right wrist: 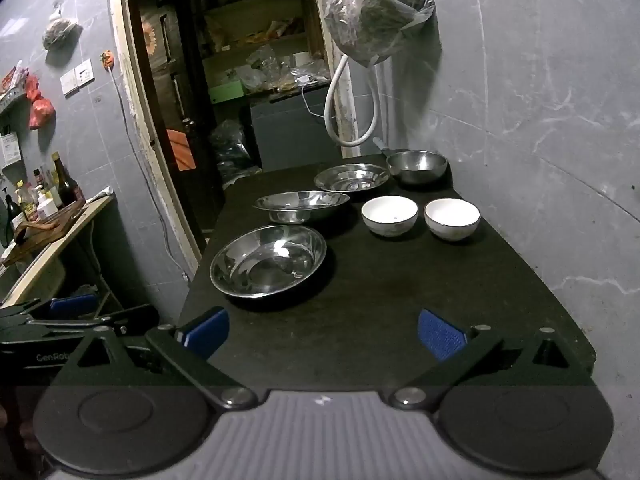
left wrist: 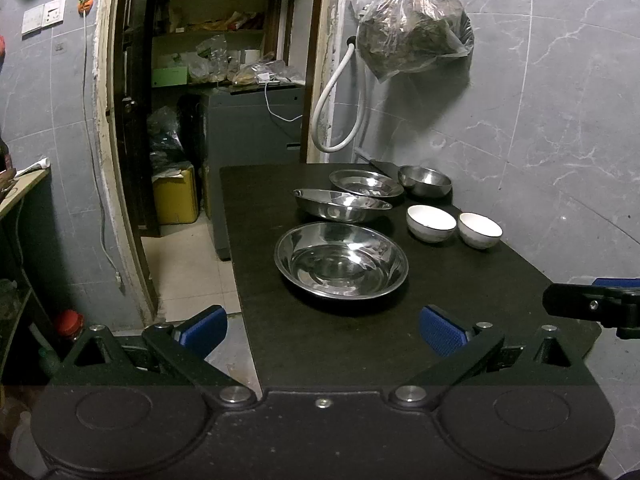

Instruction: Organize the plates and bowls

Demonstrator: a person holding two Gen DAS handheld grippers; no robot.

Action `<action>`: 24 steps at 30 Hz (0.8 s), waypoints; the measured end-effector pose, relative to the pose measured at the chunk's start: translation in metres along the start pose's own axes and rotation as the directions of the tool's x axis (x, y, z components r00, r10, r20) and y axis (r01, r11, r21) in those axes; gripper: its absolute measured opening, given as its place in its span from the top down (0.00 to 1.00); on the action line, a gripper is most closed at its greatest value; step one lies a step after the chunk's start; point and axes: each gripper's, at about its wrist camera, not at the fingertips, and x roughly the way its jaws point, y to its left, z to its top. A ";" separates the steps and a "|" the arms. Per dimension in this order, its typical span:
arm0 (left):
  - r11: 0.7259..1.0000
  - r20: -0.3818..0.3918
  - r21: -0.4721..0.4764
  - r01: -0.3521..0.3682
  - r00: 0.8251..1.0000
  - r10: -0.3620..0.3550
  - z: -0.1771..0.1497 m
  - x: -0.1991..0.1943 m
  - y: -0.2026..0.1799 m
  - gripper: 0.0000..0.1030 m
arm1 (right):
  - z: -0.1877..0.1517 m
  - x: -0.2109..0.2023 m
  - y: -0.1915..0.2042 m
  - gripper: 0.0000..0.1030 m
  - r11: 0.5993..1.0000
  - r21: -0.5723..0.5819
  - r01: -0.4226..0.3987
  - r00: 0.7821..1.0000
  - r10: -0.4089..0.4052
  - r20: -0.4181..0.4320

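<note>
Left wrist: both grippers' fingers (left wrist: 442, 330) spread wide, holding nothing.

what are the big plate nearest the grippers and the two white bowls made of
Nearest big plate: likely stainless steel, polished; it mirrors light with sharp glints. Two white bowls: probably glazed ceramic; smooth opaque white inside, thin dark rim line, though melamine can't be excluded.

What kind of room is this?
Probably a home kitchen: steel plates and white bowls sit on a dark table, sauce bottles stand on a side counter, and a pantry's stocked shelves show through the doorway.
</note>
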 end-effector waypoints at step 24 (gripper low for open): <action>1.000 -0.002 -0.005 0.005 1.000 -0.005 0.000 0.000 0.000 0.01 | 0.001 0.001 0.001 0.00 1.000 -0.001 0.000 1.000 0.000 -0.005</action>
